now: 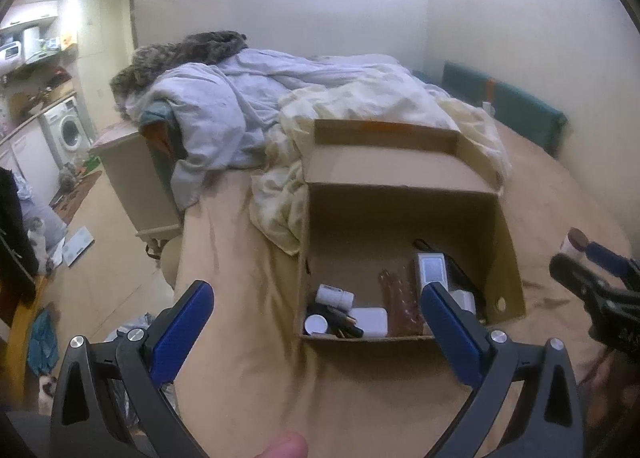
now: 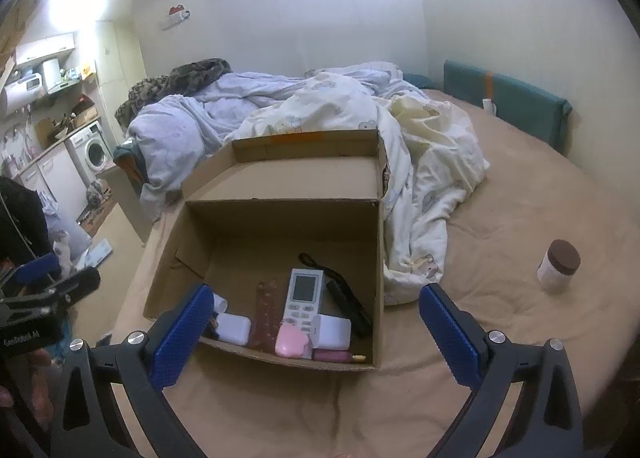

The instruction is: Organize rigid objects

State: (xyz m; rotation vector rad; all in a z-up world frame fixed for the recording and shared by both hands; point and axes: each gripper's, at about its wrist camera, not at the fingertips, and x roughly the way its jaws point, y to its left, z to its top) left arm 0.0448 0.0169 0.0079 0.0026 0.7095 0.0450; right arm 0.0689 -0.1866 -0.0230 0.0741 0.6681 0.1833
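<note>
An open cardboard box (image 2: 280,218) stands on the bed and also shows in the left wrist view (image 1: 404,214). It holds a white remote (image 2: 303,294), a pink case (image 2: 292,342), white cases (image 2: 234,328), a black bar (image 2: 348,306) and a white bottle (image 1: 335,295). A white jar with a brown lid (image 2: 558,264) stands alone on the sheet to the right of the box; it shows at the right in the left wrist view (image 1: 574,242). My left gripper (image 1: 316,322) is open and empty in front of the box. My right gripper (image 2: 316,322) is open and empty above the box's near edge.
Rumpled duvets (image 2: 340,114) lie behind and right of the box. The bed's left edge (image 1: 180,266) drops to a cluttered floor. A green headboard cushion (image 2: 508,106) lines the right wall. A washing machine (image 2: 90,150) stands far left.
</note>
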